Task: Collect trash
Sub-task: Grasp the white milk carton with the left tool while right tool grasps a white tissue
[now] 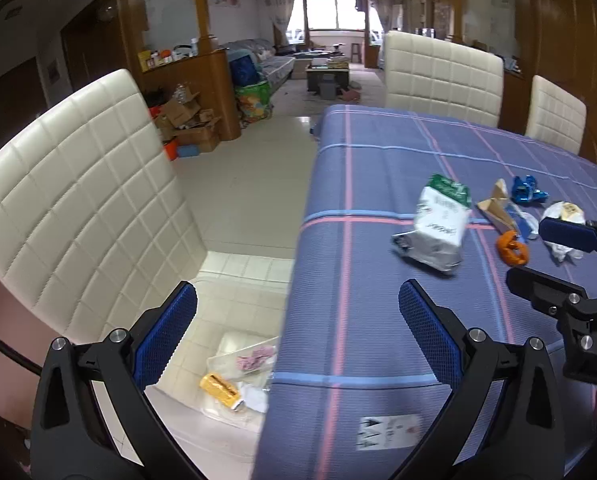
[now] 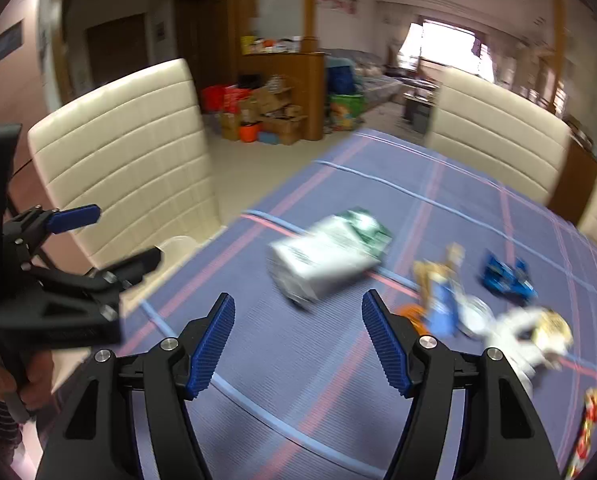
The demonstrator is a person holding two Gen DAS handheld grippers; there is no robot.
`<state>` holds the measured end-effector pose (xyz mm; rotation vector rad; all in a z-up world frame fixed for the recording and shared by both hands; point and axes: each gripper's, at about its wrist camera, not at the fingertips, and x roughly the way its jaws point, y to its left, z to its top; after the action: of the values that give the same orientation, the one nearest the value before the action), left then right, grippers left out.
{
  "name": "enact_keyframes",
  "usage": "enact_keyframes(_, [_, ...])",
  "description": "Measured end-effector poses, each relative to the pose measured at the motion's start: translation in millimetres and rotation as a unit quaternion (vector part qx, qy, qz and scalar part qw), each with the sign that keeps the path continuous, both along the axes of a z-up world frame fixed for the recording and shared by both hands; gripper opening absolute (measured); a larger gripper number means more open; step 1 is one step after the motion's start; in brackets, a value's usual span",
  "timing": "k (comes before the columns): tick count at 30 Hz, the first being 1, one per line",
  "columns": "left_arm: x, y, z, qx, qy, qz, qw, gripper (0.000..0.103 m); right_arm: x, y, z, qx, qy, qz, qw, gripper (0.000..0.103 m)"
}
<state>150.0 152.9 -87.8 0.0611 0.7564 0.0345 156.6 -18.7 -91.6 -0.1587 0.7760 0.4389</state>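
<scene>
My left gripper (image 1: pixel 298 320) hangs over the table edge, its ribbed blue pads spread wide and holding nothing. My right gripper (image 2: pixel 298 336) is likewise spread and empty above the woven blue plaid tablecloth (image 1: pixel 378 184). The trash lies ahead on the cloth: a crumpled white-and-green foil pouch (image 1: pixel 438 224), a folded tan paper scrap (image 1: pixel 498 208), a twisted orange wrapper (image 1: pixel 512 248), a shiny blue foil wrapper (image 1: pixel 528 190) and a white crinkled wrapper (image 1: pixel 562 216). Beside the table, on the quilted cream chair (image 1: pixel 78 200), a clear plastic bin (image 1: pixel 238 380) holds a yellow wrapper (image 1: pixel 220 390).
</scene>
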Motion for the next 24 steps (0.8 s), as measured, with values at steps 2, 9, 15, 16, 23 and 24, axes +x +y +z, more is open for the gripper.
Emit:
enact_keyframes(2, [3.2, -12.4, 1.2, -0.004, 0.001, -0.01, 0.9999, 0.099, -0.3, -26.1, -2.6, 0.003, 0.003, -0.024, 1.0, 0.065])
enact_keyframes(9, [23.5, -61.8, -3.9, 0.003, 0.014, -0.047, 0.9988, 0.099, 1.1, -112.9, -7.2, 0.027, 0.013, -0.103, 0.994, 0.065])
enact_keyframes(15, [49.1, -90.0, -20.4, -0.005, 0.041, -0.069, 0.9967, 0.099, 5.1, -161.6, -20.7, 0.041, 0.042, -0.137, 0.989, 0.065])
enact_keyframes(16, [53.5, -92.6, -23.4, -0.005, 0.046, -0.071, 0.9964, 0.099, 5.3, -164.9, -22.9, 0.038, 0.044, -0.139, 0.989, 0.065])
enact_keyframes(23, [78.7, -103.5, -40.6, -0.007, 0.074, -0.077, 0.9943, 0.099, 20.5, -167.4, -38.2, 0.029, 0.062, -0.141, 0.988, 0.065])
enact_keyframes(24, [81.3, -104.1, -42.6, -0.005, 0.077, -0.078, 0.994, 0.099, 24.8, -166.0, -40.3, 0.029, 0.065, -0.142, 0.987, 0.065])
